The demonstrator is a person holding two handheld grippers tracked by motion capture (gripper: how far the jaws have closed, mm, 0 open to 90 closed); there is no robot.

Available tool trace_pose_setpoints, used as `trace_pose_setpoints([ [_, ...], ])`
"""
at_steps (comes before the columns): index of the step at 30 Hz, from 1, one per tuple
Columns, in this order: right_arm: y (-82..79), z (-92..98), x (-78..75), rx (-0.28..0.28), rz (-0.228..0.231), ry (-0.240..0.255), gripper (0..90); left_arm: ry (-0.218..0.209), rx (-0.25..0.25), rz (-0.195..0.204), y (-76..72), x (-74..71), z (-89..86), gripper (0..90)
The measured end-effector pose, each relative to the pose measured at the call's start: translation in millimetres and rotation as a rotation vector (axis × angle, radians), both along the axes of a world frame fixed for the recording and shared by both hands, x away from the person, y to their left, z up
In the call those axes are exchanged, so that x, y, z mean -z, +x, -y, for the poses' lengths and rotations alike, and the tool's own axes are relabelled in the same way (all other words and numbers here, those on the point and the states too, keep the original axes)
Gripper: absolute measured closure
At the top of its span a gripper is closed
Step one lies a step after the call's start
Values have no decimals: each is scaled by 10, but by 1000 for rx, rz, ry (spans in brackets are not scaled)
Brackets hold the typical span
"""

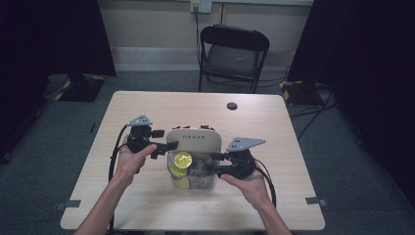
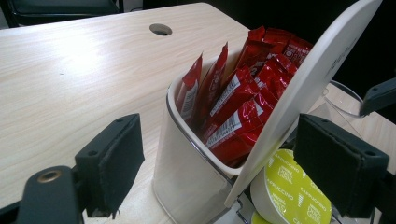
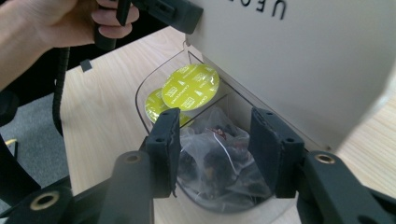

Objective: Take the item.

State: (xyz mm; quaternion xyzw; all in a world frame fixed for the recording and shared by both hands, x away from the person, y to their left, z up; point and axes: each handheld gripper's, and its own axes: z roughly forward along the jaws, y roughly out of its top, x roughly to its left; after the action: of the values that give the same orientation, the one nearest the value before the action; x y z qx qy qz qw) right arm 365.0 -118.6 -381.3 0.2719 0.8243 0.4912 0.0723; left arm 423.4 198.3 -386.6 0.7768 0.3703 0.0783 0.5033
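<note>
A clear compartmented container [image 1: 195,185] stands mid-table with its white lid [image 1: 193,139] tilted up. My left gripper [image 1: 164,141] is open at the lid's left edge. In the left gripper view its jaws [image 2: 224,161] straddle the lid [image 2: 317,74] and the compartment of red sachets [image 2: 238,102], with the lid resting near the right pad. Yellow-green capsules [image 3: 191,86] lie in the front left compartment. My right gripper [image 3: 219,149] is open. Its pads sit on either side of clear tea bags [image 3: 215,168] in the front right compartment, and I cannot see them pressing.
The light wood table [image 1: 147,205] has a round cable hole [image 1: 232,105] toward its far edge. A black folding chair [image 1: 232,54] stands beyond the table. Dark curtains hang at both sides. Cables trail from both grippers toward the front edge.
</note>
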Motion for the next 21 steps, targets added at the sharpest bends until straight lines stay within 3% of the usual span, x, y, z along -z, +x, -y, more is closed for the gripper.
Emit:
trace_pose_setpoints([
  [9,135,-147,144,-19,-29,10,588,-6,0,-4,1,5,6,156],
  [16,191,-225,214,-29,-43,17,605,15,6,-6,-6,32,61,163],
  [21,198,-280,263,-38,-49,-17,602,13,2,-6,-7,29,45,163],
])
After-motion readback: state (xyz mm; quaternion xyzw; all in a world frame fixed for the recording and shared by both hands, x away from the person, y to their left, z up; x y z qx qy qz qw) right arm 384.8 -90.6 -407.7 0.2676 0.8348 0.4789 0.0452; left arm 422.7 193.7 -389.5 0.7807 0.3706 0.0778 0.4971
